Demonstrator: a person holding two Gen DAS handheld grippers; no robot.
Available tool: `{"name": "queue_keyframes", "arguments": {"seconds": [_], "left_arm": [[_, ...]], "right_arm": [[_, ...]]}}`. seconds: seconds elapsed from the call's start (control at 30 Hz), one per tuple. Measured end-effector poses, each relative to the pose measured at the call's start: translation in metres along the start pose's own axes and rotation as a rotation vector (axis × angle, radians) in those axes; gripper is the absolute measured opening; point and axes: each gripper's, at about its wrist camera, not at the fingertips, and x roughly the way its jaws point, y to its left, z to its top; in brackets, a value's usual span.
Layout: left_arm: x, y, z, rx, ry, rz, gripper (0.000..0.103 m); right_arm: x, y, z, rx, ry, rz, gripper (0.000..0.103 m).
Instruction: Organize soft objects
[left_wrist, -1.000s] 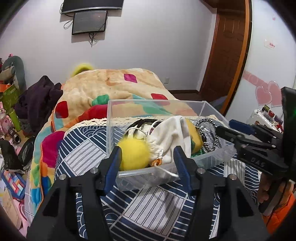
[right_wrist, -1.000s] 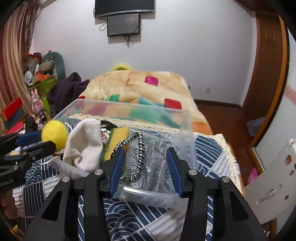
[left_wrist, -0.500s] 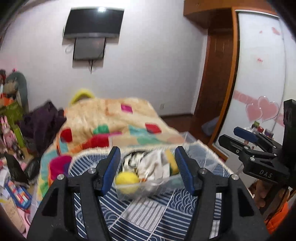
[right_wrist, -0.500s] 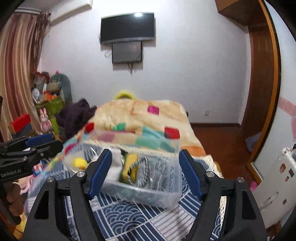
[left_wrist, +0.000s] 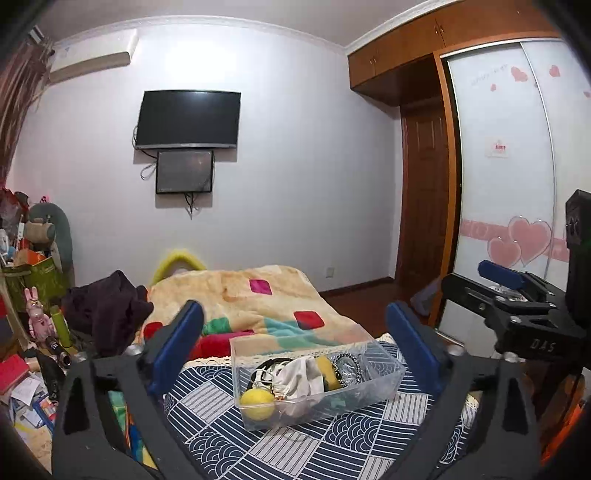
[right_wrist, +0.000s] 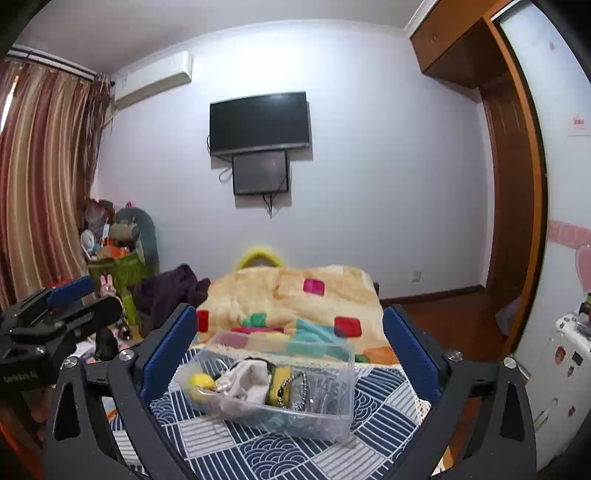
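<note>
A clear plastic bin (left_wrist: 384, 386) (right_wrist: 343, 410) stands on a blue patterned cloth (left_wrist: 325, 446) (right_wrist: 266, 450). It holds a yellow ball (left_wrist: 257, 403) (right_wrist: 199, 380), a white drawstring pouch (left_wrist: 300, 378) (right_wrist: 246, 380), a yellow item (left_wrist: 327, 371), a beaded band (left_wrist: 347, 363) (right_wrist: 295, 387) and other small soft things. My left gripper (left_wrist: 295, 354) is open and empty, held back from the bin. My right gripper (right_wrist: 288, 350) is open and empty, also back from it. Each gripper shows at the edge of the other's view.
A bed with a patchwork blanket (left_wrist: 258, 299) (right_wrist: 295, 295) lies behind the bin. Clutter and toys (left_wrist: 33, 295) stand at the left, dark clothes (left_wrist: 107, 310) beside the bed. A wardrobe (left_wrist: 506, 184) and door (left_wrist: 424, 229) are at the right. A small white fridge (right_wrist: 554, 387) stands at far right.
Both grippers have pulled back and risen away from the bin, and their jaws have opened wide. The bin and its contents stay on the cloth.
</note>
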Motion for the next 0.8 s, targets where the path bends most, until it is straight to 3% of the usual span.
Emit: {"name": "queue_keyframes", "arguments": {"seconds": [0.3, 0.8], "left_arm": [[-0.009, 0.002, 0.000, -0.030, -0.002, 0.008, 0.103], [-0.012, 0.001, -0.001, -0.032, -0.014, 0.014, 0.103]], "right_arm": [[-0.014, 0.008, -0.002, -0.009, -0.042, 0.001, 0.103], [-0.019, 0.009, -0.004, 0.009, -0.039, 0.008, 0.103]]}}
